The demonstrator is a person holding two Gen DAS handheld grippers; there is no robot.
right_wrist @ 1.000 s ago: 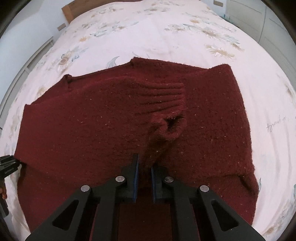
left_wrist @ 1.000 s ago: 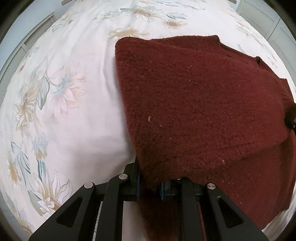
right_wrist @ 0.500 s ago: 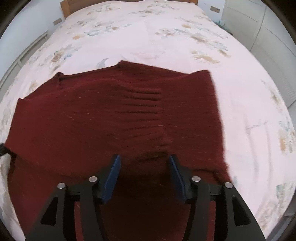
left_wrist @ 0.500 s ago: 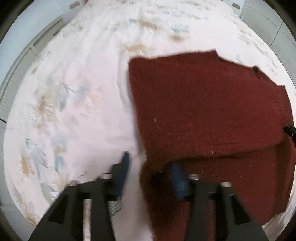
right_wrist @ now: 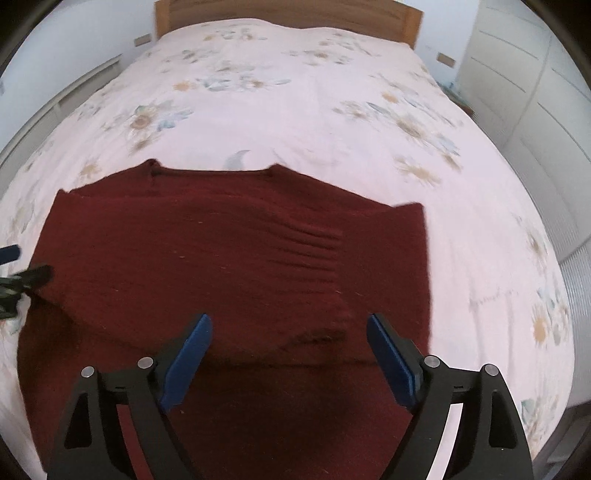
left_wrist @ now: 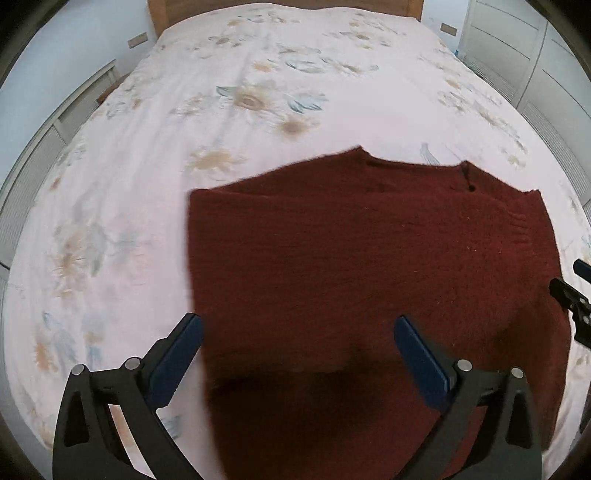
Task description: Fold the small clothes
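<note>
A dark red knit sweater point(left_wrist: 351, 266) lies flat on the bed, its sleeves folded in over the body; it also shows in the right wrist view point(right_wrist: 221, 266). A ribbed cuff point(right_wrist: 310, 251) lies on top. My left gripper point(left_wrist: 297, 332) is open and empty, raised above the sweater's near left part. My right gripper point(right_wrist: 288, 328) is open and empty, raised above the near right part. The right gripper's tip shows at the right edge of the left wrist view point(left_wrist: 570, 295).
The bed point(left_wrist: 258, 92) has a white cover with pale flowers and a wooden headboard point(right_wrist: 288, 11) at the far end. White cupboards point(right_wrist: 535, 74) stand on the right. A low white radiator or panel point(left_wrist: 55, 136) runs along the left wall.
Both grippers let go of the sweater, opened wide and pulled up and back. The folded sleeves now lie flat on the body.
</note>
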